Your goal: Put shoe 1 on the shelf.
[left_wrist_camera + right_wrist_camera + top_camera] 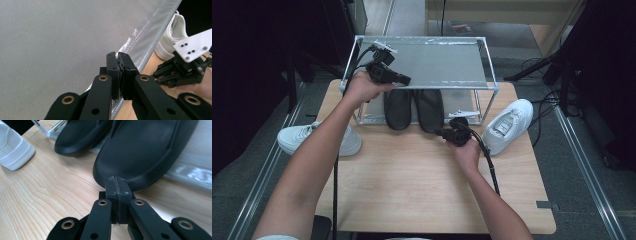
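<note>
Two black slippers lie side by side on the lower shelf of a metal rack (484, 60), their ends sticking out over the wooden table (412, 175). My right gripper (438, 132) (117, 180) is shut with nothing between its jaws. Its tips sit right at the near rim of the right slipper (429, 109) (140, 150); contact is unclear. The left slipper (398, 107) (77, 137) lies beside it. My left gripper (404, 78) (118, 56) is shut and empty. It hovers over the front left of the rack's grey top shelf (50, 50).
One white sneaker (508, 125) (172, 35) stands on the table right of the rack. Another white sneaker (304, 138) (12, 147) lies at the table's left edge. The rack's metal posts frame the slippers. Bare wood stretches in front of the rack.
</note>
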